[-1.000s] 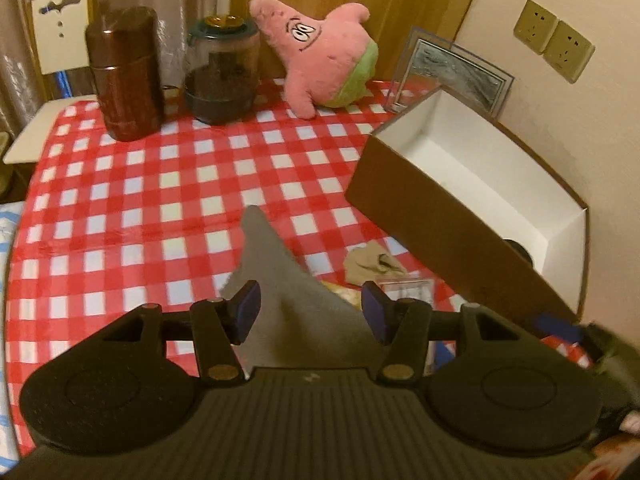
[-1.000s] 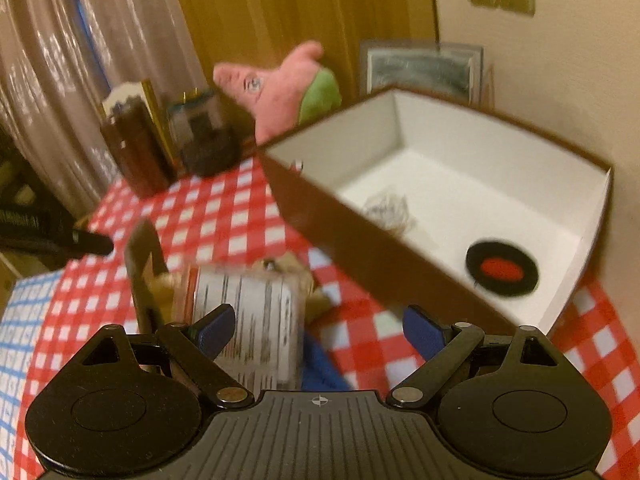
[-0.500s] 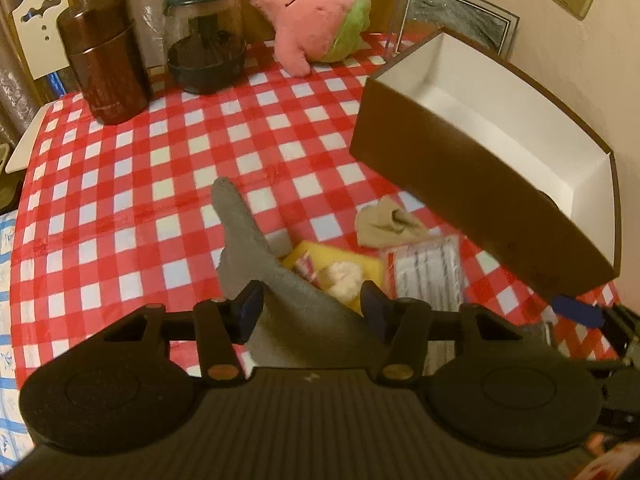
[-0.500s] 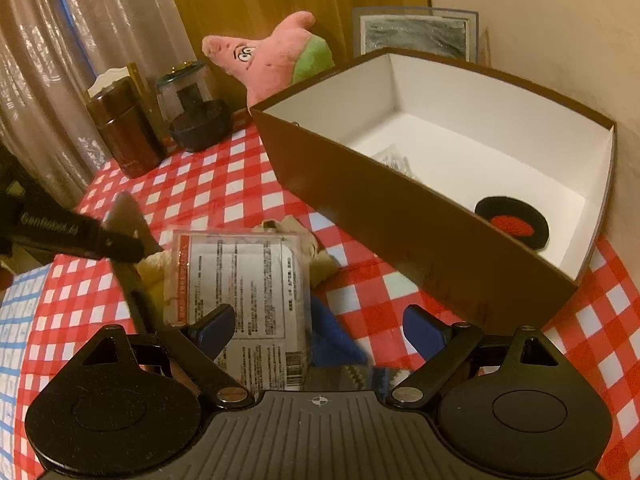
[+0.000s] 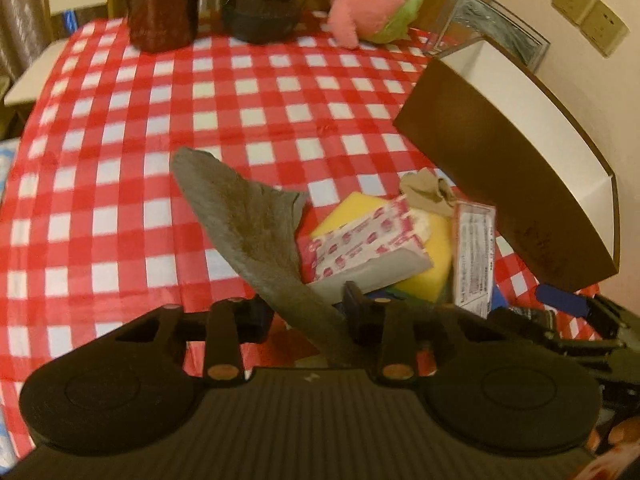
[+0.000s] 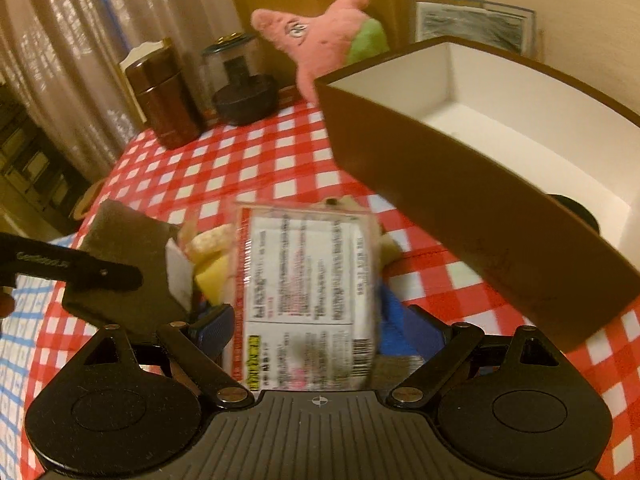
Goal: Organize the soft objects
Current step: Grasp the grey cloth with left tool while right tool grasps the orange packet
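Jaws on the left gripper (image 5: 306, 316) sit spread around a grey sock (image 5: 248, 224), not pinching it. Right gripper (image 6: 320, 330) jaws are spread too, straddling a labelled packet (image 6: 306, 280) beside the brown box (image 6: 472, 216).

A slightly glossy red-and-white checked cloth (image 5: 248, 92) covers the tabletop. The grey matt fabric sock (image 5: 248, 232) looks soft and faintly fuzzy. At 3 o'clock of it a yellow porous sponge (image 5: 436, 256) lies under a shiny pink-printed plastic packet (image 5: 360, 244). The brown cardboard box (image 6: 472, 216) is matt outside, smooth white inside. The pink plush starfish toy (image 6: 320, 40) looks fleecy. The clear printed plastic pouch (image 6: 308, 288) glistens.
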A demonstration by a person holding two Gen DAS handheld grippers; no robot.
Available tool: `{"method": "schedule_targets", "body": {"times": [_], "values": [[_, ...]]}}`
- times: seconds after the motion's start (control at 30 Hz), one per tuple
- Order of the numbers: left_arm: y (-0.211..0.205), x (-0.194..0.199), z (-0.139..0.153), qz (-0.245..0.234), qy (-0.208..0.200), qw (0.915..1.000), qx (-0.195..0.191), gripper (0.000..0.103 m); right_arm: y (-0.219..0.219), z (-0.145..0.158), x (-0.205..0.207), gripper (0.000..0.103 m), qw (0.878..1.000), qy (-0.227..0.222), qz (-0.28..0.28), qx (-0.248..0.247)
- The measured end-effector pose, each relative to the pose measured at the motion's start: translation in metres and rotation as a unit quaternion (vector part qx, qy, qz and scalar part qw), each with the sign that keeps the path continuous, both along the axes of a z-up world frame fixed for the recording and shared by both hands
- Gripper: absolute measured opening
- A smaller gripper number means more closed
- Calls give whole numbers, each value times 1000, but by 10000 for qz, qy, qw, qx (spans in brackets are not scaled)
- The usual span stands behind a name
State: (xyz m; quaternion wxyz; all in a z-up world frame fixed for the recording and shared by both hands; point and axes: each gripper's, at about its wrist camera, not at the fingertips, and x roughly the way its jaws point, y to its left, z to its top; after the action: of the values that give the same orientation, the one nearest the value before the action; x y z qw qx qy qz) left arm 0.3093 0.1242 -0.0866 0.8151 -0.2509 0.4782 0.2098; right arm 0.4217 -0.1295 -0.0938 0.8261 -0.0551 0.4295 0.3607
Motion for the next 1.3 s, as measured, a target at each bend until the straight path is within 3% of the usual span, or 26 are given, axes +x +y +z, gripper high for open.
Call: {"method": "schedule_targets", "body": {"times": [0.13,0.37,0.5,0.6,0.77,0.87,1.0,1.17,1.3], "values": [[0,-5,-3,-41,-17,9999,127,12,13,-5,-9,90,9999,-10,151,-70],[-6,-5,-1,-210,-41,9995,253,12,41,-28,-19,90,9983,-152,298,-471],[-6,-4,-2,-276,-28,9992,275,12,56,-43,-23,90,9944,-425,179,-948],[-7,-5,-2,-260,-28,9993,270,12,55,-48,-21,88,9938,-440,30,-1022],[-6,-4,-2,-291,-35,9993,251,12,39,-33,-15,52,9967,-261,-236,-732],[-5,-3,-1,-330,-42,9992,232,12,24,-18,-9,43,9978,-104,-471,-458],[-3,0,-3,-364,-51,9991,197,13,8,-5,0,38,9966,-146,-694,-429],[-4,6,-9,-433,6,9987,255,13,2,-17,18,11,9953,-2,-753,-609],[-4,8,-13,-458,88,9982,387,12,-4,-20,24,5,9953,26,-798,-548]]}}
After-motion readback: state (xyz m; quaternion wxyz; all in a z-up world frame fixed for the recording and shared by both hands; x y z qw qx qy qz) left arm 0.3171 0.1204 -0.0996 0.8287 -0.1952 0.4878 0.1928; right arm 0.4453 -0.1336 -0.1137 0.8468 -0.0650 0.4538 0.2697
